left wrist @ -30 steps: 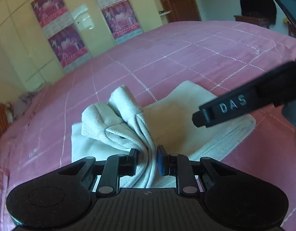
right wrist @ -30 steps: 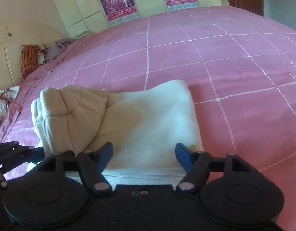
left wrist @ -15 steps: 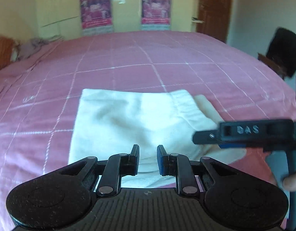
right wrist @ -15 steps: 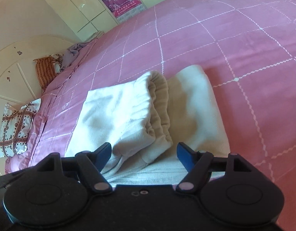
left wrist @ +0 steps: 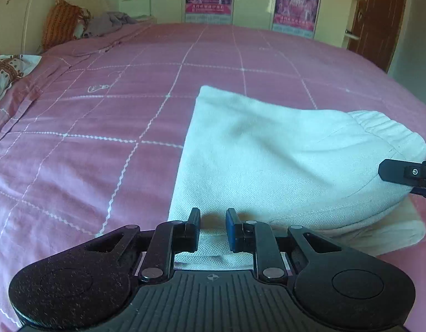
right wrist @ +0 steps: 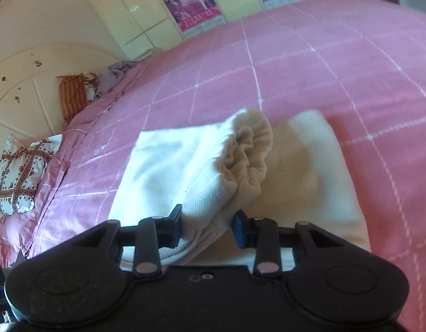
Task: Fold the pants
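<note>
The left gripper [left wrist: 212,229] was angled downward, its jaws drawn close with a narrow gap in which no cloth was pinched. The right gripper [right wrist: 207,228] was likewise tilted downward; its jaws had just been closing, and a bunched fold of the pants [right wrist: 207,171] was clamped between them.

My left gripper [left wrist: 212,228] no longer pinches the bunched pants [left wrist: 282,166]; the upper layer now lies folded flat over the lower, near the bed's [left wrist: 102,138] front edge. My right gripper [right wrist: 207,227] has just been closing, and now clamps the waistband end.
</note>
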### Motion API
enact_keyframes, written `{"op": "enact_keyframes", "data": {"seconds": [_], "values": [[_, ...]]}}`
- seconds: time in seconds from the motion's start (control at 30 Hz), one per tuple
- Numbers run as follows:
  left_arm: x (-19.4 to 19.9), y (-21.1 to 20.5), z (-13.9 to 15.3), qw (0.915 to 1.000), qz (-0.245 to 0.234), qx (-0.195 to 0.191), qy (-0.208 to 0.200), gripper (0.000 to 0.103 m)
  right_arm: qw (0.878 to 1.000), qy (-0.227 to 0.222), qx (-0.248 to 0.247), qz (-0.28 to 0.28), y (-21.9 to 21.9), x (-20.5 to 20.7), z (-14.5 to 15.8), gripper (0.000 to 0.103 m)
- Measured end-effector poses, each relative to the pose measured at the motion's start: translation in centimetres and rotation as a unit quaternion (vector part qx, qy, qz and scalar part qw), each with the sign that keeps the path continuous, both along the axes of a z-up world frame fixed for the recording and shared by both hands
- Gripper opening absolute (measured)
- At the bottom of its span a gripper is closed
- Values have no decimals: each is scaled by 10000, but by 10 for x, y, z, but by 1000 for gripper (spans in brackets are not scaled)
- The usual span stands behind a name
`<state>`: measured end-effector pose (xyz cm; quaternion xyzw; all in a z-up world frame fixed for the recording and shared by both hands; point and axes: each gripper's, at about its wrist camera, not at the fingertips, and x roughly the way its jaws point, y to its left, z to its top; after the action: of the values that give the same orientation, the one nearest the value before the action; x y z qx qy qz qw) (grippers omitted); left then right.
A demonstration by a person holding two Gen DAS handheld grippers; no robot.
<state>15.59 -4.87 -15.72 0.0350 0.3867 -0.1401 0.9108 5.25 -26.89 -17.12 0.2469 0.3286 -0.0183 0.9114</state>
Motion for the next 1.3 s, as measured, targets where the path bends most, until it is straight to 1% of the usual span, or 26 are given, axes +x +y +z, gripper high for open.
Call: {"op": "enact_keyframes", "data": {"seconds": [0.03, 0.1, 0.2, 0.27, 0.3, 0.33, 0.37, 0.4, 0.43, 0.47, 0.5, 0.6, 0.63, 0.73, 0.77, 0.8, 0.9, 0.97, 1.03, 1.07, 1.1, 1.13, 1.23, 1.3], "values": [[-3, 1, 7, 9999, -31, -106, -59, 20, 9999, -120, -60, 71, -3, -2, 10, 35], [-5, -5, 14, 9996, -109, -226, -125, 20, 9996, -191, -204, 90, -14, -7, 24, 35], [-2, -18, 11, 9993, -241, -300, -16, 20, 9999, -125, -53, -91, -44, -17, 28, 35], [3, -27, -1, 9990, -290, -268, 230, 20, 9999, 101, 37, -109, -60, -22, 19, 36], [7, -32, -11, 9982, -295, -181, 484, 20, 9993, 336, 147, -103, -66, -22, 7, 38], [8, -33, -18, 9978, -261, -214, 566, 20, 9978, 595, 252, -142, -71, -22, -6, 40], [7, -31, -20, 9979, -220, -258, 544, 20, 9960, 802, 287, -249, -75, -25, -20, 42], [6, -31, -19, 9981, -222, -249, 527, 20, 9953, 844, 379, -298, -78, -28, -28, 42], [4, -32, -18, 9981, -264, -195, 515, 20, 9954, 742, 490, -356, -77, -32, -30, 44], [4, -32, -16, 9981, -301, -162, 515, 20, 9955, 684, 494, -430, -76, -34, -27, 46], [4, -31, -13, 9980, -317, -165, 522, 20, 9961, 614, 427, -473, -75, -36, -22, 50], [9, -29, -2, 9976, -217, -344, 558, 20, 9979, 268, -175, -558, -65, -45, 6, 51], [12, -32, 1, 9976, -230, -351, 543, 20, 9974, 93, -451, -557, -60, -45, 16, 51], [17, -43, 8, 9982, -272, -267, 454, 20, 9930, -285, -1048, -454, -46, -38, 40, 48], [18, -45, 8, 9982, -275, -260, 462, 20, 9915, -366, -1193, -369, -40, -34, 46, 48], [19, -49, 7, 9982, -277, -223, 489, 20, 9899, -397, -1337, -270, -34, -28, 49, 46], [19, -53, -8, 9973, -259, -53, 683, 20, 9867, -279, -1599, -59, -21, -17, 42, 44], [11, -50, -16, 9979, -242, -76, 596, 21, 9846, -29, -1746, 40, -17, -17, 24, 44], [7, -48, -18, 9980, -269, -109, 561, 23, 9813, 475, -1863, 82, -22, -17, -5, 40], [5, -48, -18, 9981, -280, -87, 537, 23, 9801, 646, -1875, 57, -27, -19, -18, 40], [4, -48, -17, 9983, -284, -60, 512, 23, 9818, 565, -1815, 23, -31, -25, -24, 41], [3, -49, -17, 9984, -273, -39, 489, 23, 9828, 545, -1767, -40, -32, -28, -23, 44], [2, -52, -14, 9986, -293, 59, 446, 23, 9820, 596, -1793, -39, -30, -26, -12, 44], [3, -52, -10, 9986, -340, 90, 396, 23, 9831, 507, -1756, -78, -29, -27, -4, 44]]}}
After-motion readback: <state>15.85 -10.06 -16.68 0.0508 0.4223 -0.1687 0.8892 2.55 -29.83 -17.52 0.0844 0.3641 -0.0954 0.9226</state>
